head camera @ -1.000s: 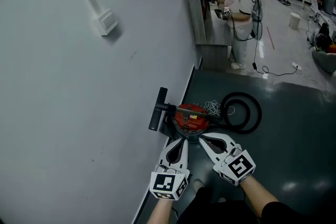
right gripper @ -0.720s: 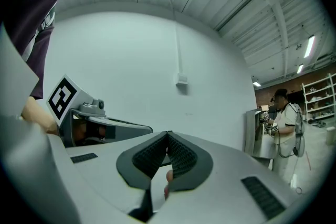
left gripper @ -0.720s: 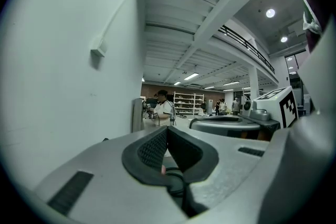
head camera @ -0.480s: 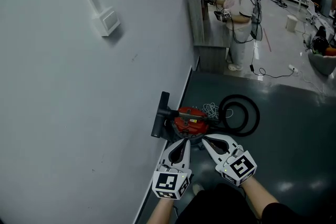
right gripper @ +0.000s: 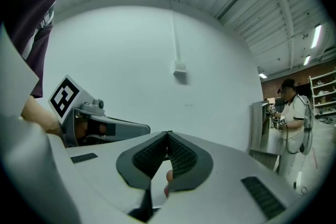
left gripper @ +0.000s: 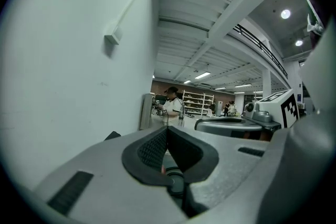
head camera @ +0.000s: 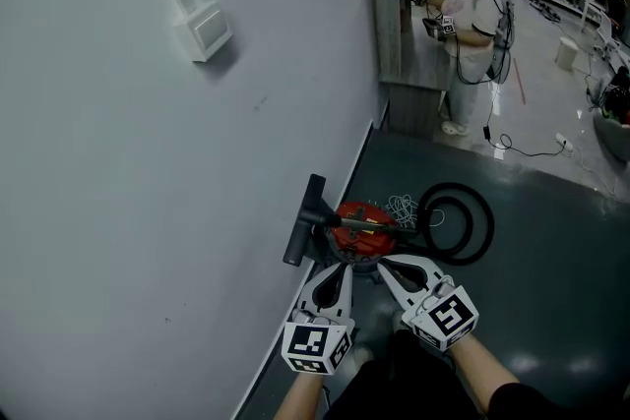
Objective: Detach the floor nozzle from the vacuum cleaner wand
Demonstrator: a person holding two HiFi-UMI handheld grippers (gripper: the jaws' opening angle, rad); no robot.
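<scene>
**Head view: both grippers clenched and empty, just short of the vacuum**

The floor nozzle point(head camera: 300, 223) lies on the dark floor point(head camera: 551, 261) at the foot of the grey wall point(head camera: 148, 162). It is joined to the wand point(head camera: 372, 225), which crosses the red canister point(head camera: 362, 219). A black hose point(head camera: 471, 223) coils to the right. The left gripper point(head camera: 340, 268) and right gripper point(head camera: 384, 263) hang side by side, tips near the canister and apart from it. In the left gripper view and the right gripper view, each pair of pads meets with nothing between them.
</scene>
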